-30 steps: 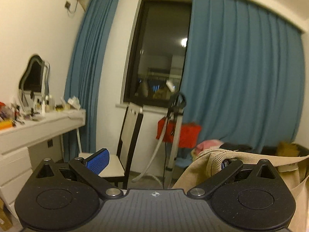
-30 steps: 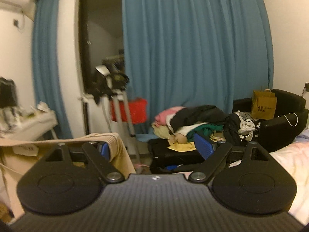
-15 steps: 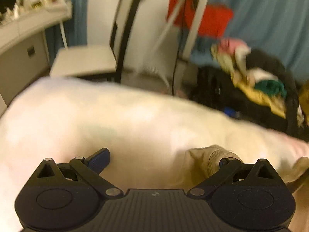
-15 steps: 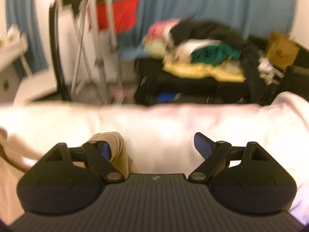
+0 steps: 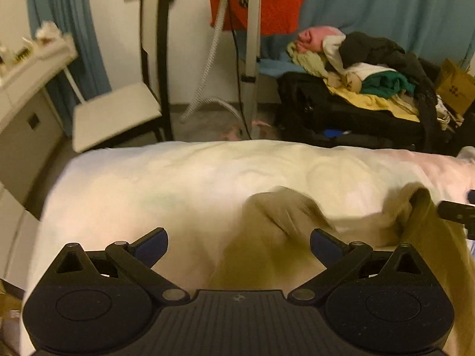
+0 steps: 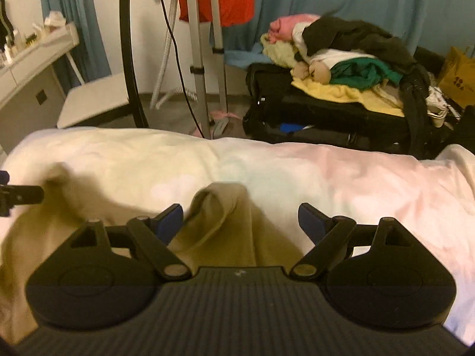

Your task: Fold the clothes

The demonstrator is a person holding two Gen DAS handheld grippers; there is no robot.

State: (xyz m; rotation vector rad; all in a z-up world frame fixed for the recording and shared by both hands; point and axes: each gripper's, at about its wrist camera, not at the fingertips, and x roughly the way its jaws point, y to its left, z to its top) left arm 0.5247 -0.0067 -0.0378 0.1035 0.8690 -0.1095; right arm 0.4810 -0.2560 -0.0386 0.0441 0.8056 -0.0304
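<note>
Left wrist: tan garment (image 5: 267, 255) mid-bed (image 5: 148, 178), edges clear.

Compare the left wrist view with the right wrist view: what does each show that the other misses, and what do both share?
Only the left wrist view shows the left gripper head on, jaws apart. Only the right wrist view shows the right gripper head on, jaws apart, and a fold of the tan garment between its fingers. Both share the white bed, the chair and the clothes pile.
</note>
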